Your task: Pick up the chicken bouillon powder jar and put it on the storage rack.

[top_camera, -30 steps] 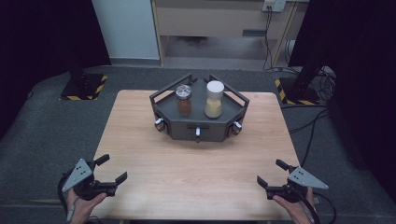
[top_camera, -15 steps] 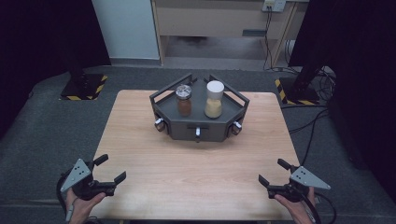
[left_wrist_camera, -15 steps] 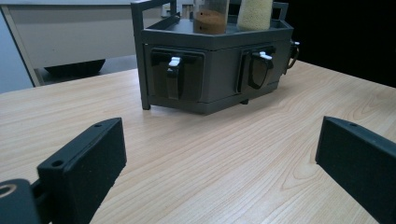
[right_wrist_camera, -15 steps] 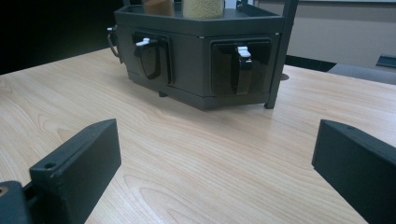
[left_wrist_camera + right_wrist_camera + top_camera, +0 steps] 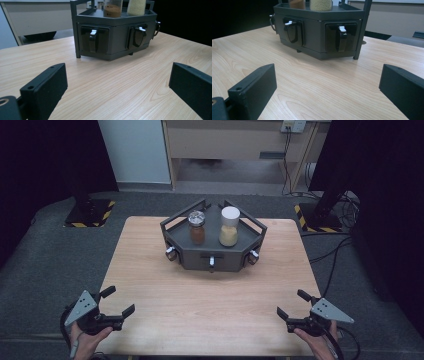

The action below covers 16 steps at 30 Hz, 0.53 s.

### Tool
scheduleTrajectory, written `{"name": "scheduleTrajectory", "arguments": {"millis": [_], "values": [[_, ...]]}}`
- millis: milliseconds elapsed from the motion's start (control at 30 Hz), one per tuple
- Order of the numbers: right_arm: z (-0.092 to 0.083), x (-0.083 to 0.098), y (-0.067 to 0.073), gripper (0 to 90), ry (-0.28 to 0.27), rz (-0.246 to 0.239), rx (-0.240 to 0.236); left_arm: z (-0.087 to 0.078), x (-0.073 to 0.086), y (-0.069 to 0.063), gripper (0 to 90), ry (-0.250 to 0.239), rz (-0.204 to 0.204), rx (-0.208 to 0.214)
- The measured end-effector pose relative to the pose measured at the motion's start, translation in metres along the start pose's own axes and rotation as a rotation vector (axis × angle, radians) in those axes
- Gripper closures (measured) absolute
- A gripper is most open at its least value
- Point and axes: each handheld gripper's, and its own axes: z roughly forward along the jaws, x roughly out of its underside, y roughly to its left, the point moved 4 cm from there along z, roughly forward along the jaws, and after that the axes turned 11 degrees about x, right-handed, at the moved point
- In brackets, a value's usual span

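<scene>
- A dark rack [image 5: 212,255] is sitting at the far middle of the table [image 5: 210,305], its angled front faces carrying small handles with white tips.
- Two jars are standing upright on top of it, side by side but apart: a brown jar [image 5: 196,227] with a metal lid on the left and a pale jar [image 5: 229,227] with a white lid on the right.
- The table is showing a light wood grain, bare from the rack forward to the near edge.
- Grey floor is surrounding the table; a pale cabinet [image 5: 240,142] is standing behind it, with dark stands on yellow-and-black bases at the far left and right and cables trailing at the right.
- Wide open room is lying between the rack and both grippers, and between the rack and the table's side edges.
- The left gripper [image 5: 116,301] is hovering at the near left corner, its jaws standing wide apart with nothing between them, pointing toward the rack.
- The right gripper [image 5: 293,304] is hovering at the near right corner, its jaws likewise spread wide and gripping nothing.
- In both gripper views the rack is showing well ahead of the jaws, past a stretch of bare wood.
</scene>
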Motion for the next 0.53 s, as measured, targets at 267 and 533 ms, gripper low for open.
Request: {"name": "scheduleTrajectory", "arguments": {"millis": [267, 533], "values": [[-0.0005, 0.0001, 0.0004, 2.0, 0.000, 0.001, 0.003, -0.0003, 0.0001, -0.0003, 0.6, -0.001, 0.001, 0.001], [-0.0005, 0.0004, 0.0007, 1.7, -0.001, 0.004, 0.006, 0.0002, -0.0001, -0.0007, 0.6, -0.001, 0.003, 0.001]]}}
